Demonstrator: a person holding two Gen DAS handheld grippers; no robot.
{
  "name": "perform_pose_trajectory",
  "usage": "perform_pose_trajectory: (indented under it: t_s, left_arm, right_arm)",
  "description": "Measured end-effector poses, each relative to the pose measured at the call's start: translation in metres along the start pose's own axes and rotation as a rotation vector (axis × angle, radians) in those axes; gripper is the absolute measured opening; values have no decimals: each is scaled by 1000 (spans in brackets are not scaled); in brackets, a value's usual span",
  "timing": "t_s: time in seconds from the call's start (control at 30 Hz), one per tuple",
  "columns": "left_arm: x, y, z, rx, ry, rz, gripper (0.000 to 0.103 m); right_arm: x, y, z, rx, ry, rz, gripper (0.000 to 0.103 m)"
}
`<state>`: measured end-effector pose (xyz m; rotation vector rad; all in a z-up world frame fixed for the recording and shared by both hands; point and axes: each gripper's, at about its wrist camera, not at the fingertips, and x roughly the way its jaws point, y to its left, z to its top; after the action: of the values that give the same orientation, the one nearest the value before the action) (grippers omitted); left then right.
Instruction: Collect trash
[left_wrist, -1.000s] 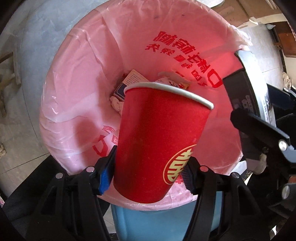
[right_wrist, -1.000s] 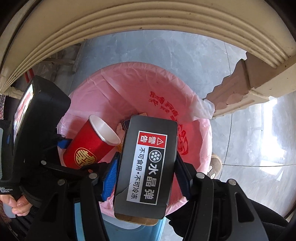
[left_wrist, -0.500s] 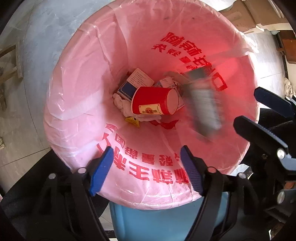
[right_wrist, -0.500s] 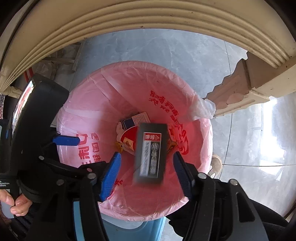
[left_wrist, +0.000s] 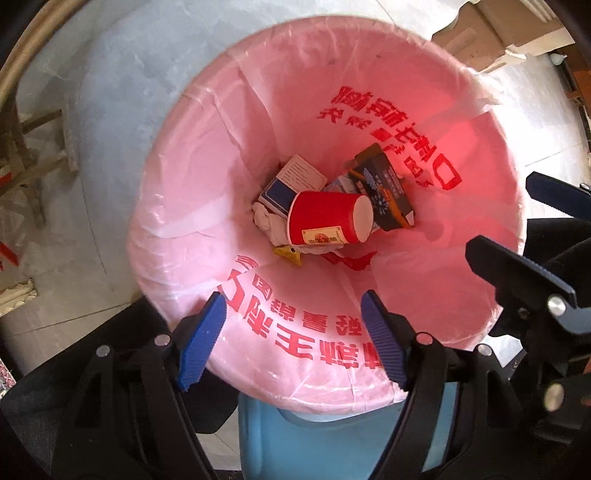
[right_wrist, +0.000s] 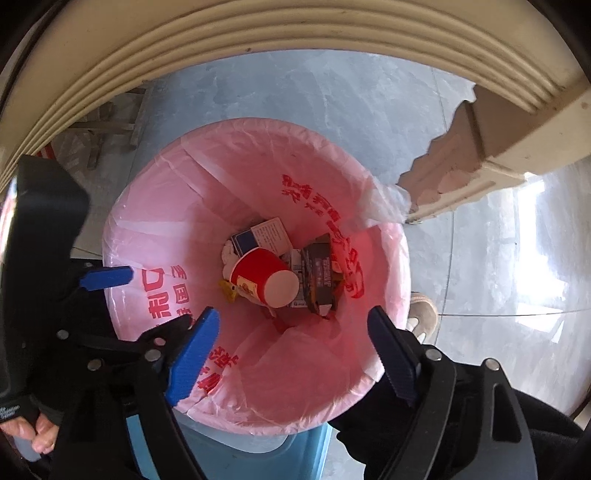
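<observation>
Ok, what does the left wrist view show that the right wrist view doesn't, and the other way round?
Only the left wrist view shows brown cardboard pieces on the floor beyond the bin. Only the right wrist view shows the ribbed cream table edge overhead, its carved leg and a beige shoe. Both show the pink-lined bin holding the red paper cup on its side and the dark printed box, with both grippers open, left and right.
</observation>
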<state>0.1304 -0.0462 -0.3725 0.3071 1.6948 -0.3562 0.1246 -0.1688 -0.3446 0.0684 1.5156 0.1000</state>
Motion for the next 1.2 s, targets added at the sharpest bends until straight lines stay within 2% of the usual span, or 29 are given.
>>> perform_pose_trajectory:
  t_s: [0.07,0.33,0.47,0.57,0.63,0.7,0.77,0.9,0.93,1.03,1.13,1.2]
  left_arm:
    - [-6,-2,-3,-5,-18,6,74]
    - [-18,-5,-16,-30,-59,37,74]
    - [-37,1,-26,-98,-134,22,74]
    - [-57,5,-33,-151,-206,40,74]
    - [-73,3,-39,-163,-257,80,74]
    - [-89,-1,-45,-159,-305,102,74]
    - [-106,-5,-51,-163,-342,113,74]
    - [-153,-10,-67,-186,-454,85,74]
    - [-163,-12,-71,-190,-479,86,74]
    - [-211,-17,-89,-205,-604,107,80]
    - [-268,-24,-116,-222,-770,146,83]
    - [-297,-28,-130,-232,-847,173,90]
  right_arm:
    - [-2,0,-2,11,2,-38,90]
    - [-18,0,-17,24,-19,-177,92]
    - [-30,-6,-27,58,-33,-164,92]
    - [-41,2,-38,38,-59,-166,92]
    - [-54,5,-45,44,-98,-129,91]
    - [-76,6,-51,60,-159,-90,91]
    - [-94,8,-55,63,-213,-92,91]
    - [-144,9,-68,76,-350,-95,91]
    - [-163,12,-73,74,-407,-97,91]
    - [-216,20,-87,59,-559,-135,92]
    - [-267,29,-105,48,-708,-165,96]
    - [-302,34,-121,46,-811,-171,96]
